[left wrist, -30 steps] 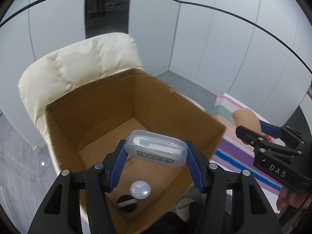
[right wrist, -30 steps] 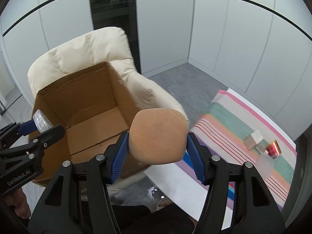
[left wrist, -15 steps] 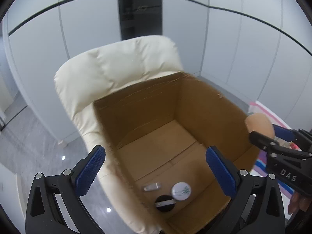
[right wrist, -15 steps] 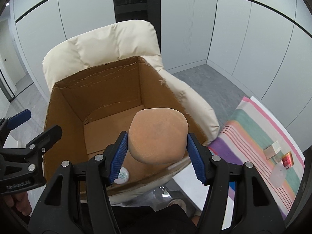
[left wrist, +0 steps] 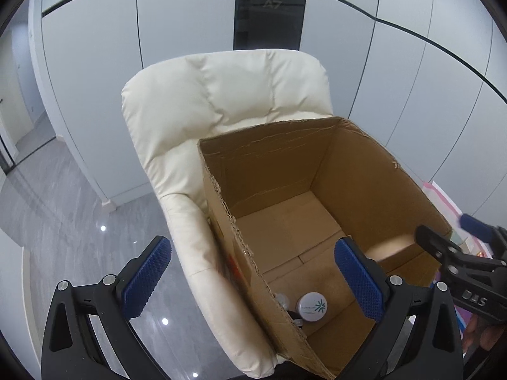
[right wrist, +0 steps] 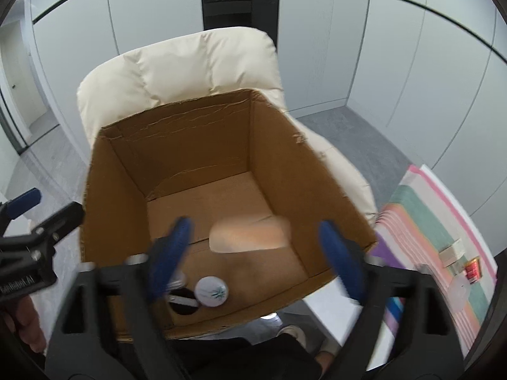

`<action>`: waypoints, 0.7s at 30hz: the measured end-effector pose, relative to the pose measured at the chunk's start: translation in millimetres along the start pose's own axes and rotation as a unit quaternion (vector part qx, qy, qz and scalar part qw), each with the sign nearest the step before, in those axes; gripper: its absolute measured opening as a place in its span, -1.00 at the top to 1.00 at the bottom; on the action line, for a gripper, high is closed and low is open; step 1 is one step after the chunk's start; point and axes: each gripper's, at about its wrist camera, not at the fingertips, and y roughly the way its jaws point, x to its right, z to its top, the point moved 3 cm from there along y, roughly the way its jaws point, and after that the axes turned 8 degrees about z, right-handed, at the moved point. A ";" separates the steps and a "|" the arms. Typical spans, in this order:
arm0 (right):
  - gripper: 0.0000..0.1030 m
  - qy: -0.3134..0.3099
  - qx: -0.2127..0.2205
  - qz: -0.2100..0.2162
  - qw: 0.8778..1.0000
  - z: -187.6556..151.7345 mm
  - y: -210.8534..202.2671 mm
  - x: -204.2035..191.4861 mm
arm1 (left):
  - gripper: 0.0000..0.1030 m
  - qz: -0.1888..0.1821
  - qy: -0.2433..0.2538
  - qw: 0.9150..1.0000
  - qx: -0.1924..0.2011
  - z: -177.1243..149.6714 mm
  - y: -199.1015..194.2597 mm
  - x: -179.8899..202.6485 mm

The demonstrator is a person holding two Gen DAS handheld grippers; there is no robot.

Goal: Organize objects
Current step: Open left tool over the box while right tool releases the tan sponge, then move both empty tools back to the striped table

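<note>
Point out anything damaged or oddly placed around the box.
The cardboard box sits on a cream armchair, not a floor or table. Its top edges are ragged and torn, with no flaps visible.

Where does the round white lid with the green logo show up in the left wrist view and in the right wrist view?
Left wrist view: the round white lid with the green logo lies low on the brown cardboard box floor, right of centre.
Right wrist view: lower left of centre, beside a black round item.
Shared landmark: the cream padded chair behind the box.
</note>
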 end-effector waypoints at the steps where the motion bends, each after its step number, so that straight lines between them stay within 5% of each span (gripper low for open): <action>1: -1.00 0.002 0.003 -0.007 1.000 0.3 -1.6 2.4 | -1.00 0.002 0.001 1.000 0.002 0.0 -0.2 0.5; 21: -1.00 0.070 0.004 -0.043 0.997 -22.1 -31.5 86.2 | -1.00 -0.047 0.054 0.997 0.023 4.2 -11.7 84.5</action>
